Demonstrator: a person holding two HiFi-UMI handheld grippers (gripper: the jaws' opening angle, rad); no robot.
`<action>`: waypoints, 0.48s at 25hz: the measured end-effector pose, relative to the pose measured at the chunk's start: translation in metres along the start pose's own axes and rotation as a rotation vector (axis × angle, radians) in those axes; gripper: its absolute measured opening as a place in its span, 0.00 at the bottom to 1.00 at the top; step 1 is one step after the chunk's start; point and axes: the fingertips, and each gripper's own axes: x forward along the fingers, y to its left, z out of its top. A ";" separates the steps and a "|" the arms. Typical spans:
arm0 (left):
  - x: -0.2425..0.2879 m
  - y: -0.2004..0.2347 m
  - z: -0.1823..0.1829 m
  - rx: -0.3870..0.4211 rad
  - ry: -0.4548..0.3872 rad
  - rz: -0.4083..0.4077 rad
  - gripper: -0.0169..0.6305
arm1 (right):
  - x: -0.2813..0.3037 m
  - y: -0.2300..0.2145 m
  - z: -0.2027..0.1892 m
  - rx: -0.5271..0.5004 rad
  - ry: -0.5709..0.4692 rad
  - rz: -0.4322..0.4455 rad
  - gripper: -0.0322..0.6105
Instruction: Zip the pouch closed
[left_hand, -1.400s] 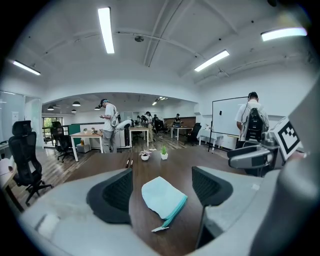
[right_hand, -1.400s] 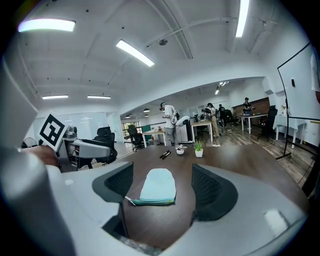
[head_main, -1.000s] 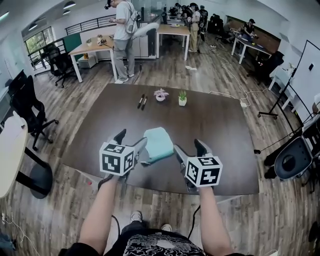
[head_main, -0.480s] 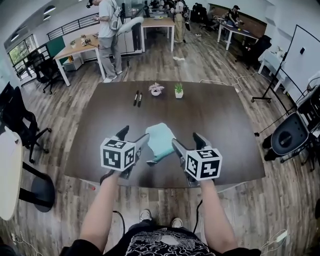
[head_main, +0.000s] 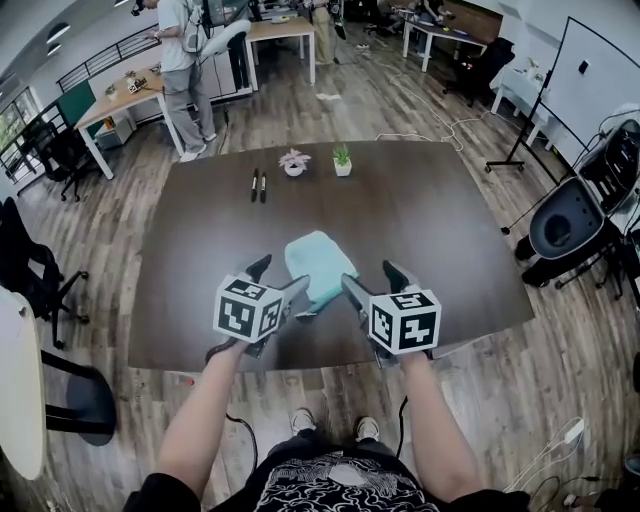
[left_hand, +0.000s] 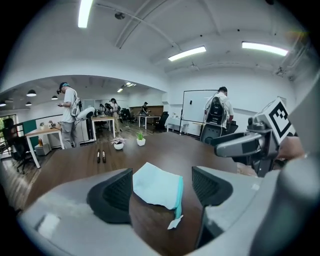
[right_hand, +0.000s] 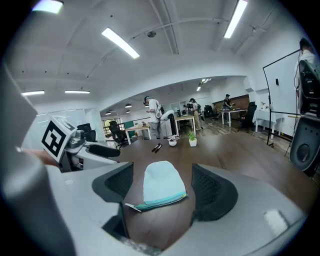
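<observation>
While left tongs (head_main: 278, 278) and right tongs (head_main: 371, 277) gape empty, pouch (head_main: 318, 265) flat on table (head_main: 420, 220)

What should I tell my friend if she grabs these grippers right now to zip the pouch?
Left hand-held gripper: open, empty, left of the pouch.
Right hand-held gripper: open, empty, at its right.
The pouch lies flat on the table near the front edge, zipper end toward you, pull tab at its left end.
Done: nothing gripped yet.
To do: hold the pouch, take the tab, pull the zip along.
</observation>
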 end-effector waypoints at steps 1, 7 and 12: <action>0.003 -0.001 -0.005 0.006 0.012 -0.017 0.60 | 0.001 0.001 -0.002 0.007 0.004 -0.006 0.60; 0.017 -0.007 -0.038 0.053 0.099 -0.105 0.60 | 0.008 0.008 -0.020 0.034 0.029 -0.031 0.58; 0.026 -0.013 -0.057 0.114 0.154 -0.183 0.60 | 0.013 0.014 -0.030 0.060 0.041 -0.060 0.58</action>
